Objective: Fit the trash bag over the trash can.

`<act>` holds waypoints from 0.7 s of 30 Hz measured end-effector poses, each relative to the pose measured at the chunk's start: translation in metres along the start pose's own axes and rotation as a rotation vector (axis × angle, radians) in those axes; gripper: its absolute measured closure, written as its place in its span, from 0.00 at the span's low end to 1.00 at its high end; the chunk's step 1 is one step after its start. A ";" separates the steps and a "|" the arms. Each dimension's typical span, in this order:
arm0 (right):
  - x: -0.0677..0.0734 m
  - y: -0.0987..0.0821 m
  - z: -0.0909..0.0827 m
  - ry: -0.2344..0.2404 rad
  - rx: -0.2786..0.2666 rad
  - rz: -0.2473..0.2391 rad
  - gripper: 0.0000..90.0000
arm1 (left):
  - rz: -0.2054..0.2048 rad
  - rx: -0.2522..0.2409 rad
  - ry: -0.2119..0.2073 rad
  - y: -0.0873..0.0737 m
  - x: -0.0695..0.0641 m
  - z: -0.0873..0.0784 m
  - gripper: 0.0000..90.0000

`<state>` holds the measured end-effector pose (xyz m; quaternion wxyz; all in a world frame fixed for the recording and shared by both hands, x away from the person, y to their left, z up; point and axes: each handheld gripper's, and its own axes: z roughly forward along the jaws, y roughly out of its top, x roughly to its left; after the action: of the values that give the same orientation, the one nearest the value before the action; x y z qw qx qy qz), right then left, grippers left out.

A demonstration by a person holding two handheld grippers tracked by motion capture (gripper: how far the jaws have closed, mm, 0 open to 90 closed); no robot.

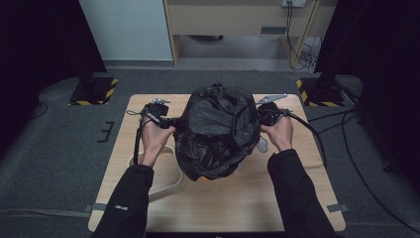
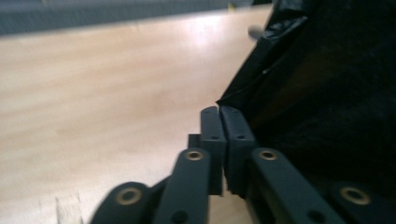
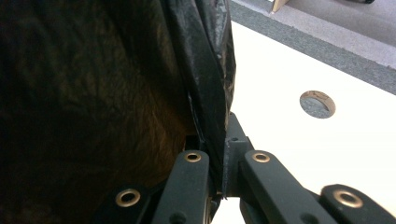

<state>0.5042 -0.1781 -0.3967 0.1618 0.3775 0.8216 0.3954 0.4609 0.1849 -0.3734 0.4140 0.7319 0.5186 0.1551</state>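
a black bag (image 1: 218, 131) stood in the middle of a pale wood table (image 1: 237, 203), bulging and crumpled, with something orange just visible under its lower edge. it was gripped from both sides: the left gripper (image 1: 166, 120) was clenched, its jaws pressed together against a fold at the bag's (image 2: 327, 93) edge, though whether film was truly caught between them could not be told from the left gripper view; the right gripper (image 1: 261, 115) was clamped on a pleat of the bag (image 3: 205, 70), which was seen running down between its jaws. the work in hand was judged to be the spreading or settling of the bag over whatever it covered. for this to be done well, both pinches would need to be kept near the rim, the pull kept even and outward, and the film lowered slowly so that no fold was torn or slipped free. the left hold looked shallow and was judged the likelier to slip. the film was thin, glossy and creased, catching light along its ridges; it would stretch and tear if jerked. the tabletop (image 3: 299, 60) was smooth and matt, with a round hole (image 3: 317, 103) cut through it. a curved cream strip (image 1: 166, 186) lay on the table beside the left forearm.
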 end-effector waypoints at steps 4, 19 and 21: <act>-0.005 -0.005 -0.009 -0.008 -0.060 0.039 0.82 | -0.015 -0.155 -0.078 -0.003 0.002 -0.016 0.67; 0.008 -0.019 -0.125 0.032 -0.522 0.097 0.46 | 0.140 -0.435 -0.194 -0.035 -0.031 -0.102 0.37; 0.010 -0.023 -0.132 0.016 -0.520 0.112 0.44 | 0.143 -0.458 -0.204 -0.041 -0.033 -0.107 0.36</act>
<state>0.4117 -0.2493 -0.3307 0.2246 0.3650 0.6715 0.6045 0.3513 0.2085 -0.3329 0.6068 0.6658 0.3725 0.2227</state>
